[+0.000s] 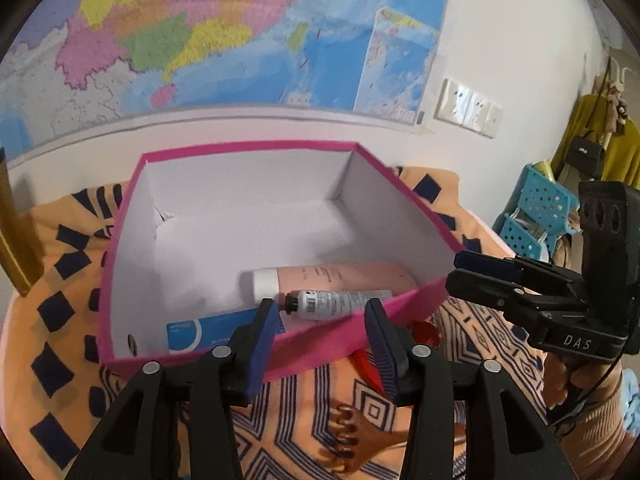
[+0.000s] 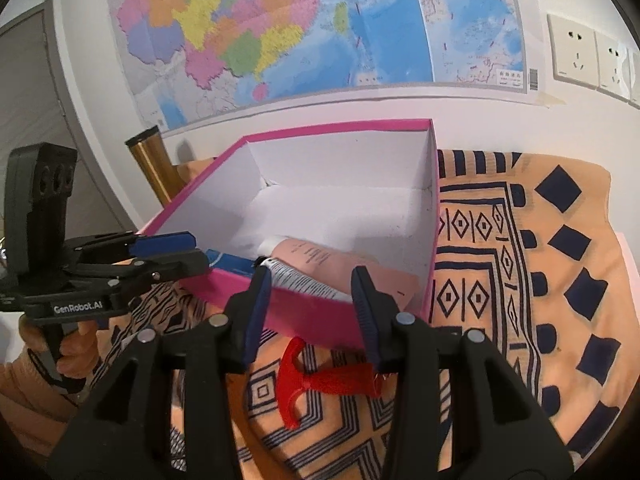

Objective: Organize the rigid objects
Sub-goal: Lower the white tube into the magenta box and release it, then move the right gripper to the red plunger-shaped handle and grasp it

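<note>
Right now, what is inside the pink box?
The pink box holds a pale pink tube, a small white tube lying against it, and a blue carton. The near wall hides their lower parts.

A pink tube (image 1: 352, 276), a slim white tube (image 1: 340, 302) and a blue carton (image 1: 208, 330) lie flat along the near wall inside the open pink box (image 1: 120, 240), while a red hammer-shaped toy (image 2: 316, 380) lies outside it.

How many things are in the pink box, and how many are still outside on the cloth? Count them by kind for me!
In the pink box:
Tubes: 2 (pink tube, white tube)
Blue pack: 1
Outside on the cloth:
Red plastic piece: 1
Brown claw clip: 1
Total: 5
</note>
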Demonstrator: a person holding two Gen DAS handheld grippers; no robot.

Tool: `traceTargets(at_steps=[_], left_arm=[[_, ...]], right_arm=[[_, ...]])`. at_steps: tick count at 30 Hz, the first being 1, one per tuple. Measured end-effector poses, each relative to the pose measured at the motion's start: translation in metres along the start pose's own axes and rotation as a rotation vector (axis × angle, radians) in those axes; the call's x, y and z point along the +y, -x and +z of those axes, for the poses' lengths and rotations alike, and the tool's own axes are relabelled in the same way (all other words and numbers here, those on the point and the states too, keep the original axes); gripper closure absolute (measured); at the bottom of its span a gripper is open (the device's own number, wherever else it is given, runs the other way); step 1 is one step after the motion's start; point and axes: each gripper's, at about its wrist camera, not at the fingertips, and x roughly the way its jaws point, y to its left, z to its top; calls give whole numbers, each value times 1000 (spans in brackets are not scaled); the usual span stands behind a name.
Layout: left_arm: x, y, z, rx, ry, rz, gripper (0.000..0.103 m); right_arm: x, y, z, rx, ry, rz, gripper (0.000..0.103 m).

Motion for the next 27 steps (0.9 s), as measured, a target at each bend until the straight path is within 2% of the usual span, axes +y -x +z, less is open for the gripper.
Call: traceTargets(at_steps=[5, 7, 12, 17, 21, 27], left_arm=[[-7, 21, -12, -55, -21, -28, 49], [-10, 22, -18, -54, -23, -33, 48], [-14, 7, -33, 13, -13, -66, 48], [-18, -21, -50, 118, 7, -103, 48], [-22, -45, -57, 198, 21, -138, 49], [-29, -68, -61, 265, 35, -164, 49]], right_arm=[[1, 20, -16, -19, -1, 18, 55], [0, 21, -24, -6, -8, 15, 55], [-16, 8, -43, 53, -65, -11, 52], [-33, -13, -62, 119, -128, -29, 51], [-40, -20, -68, 138, -150, -35, 52], [-42, -25, -69, 142, -150, -31, 52]])
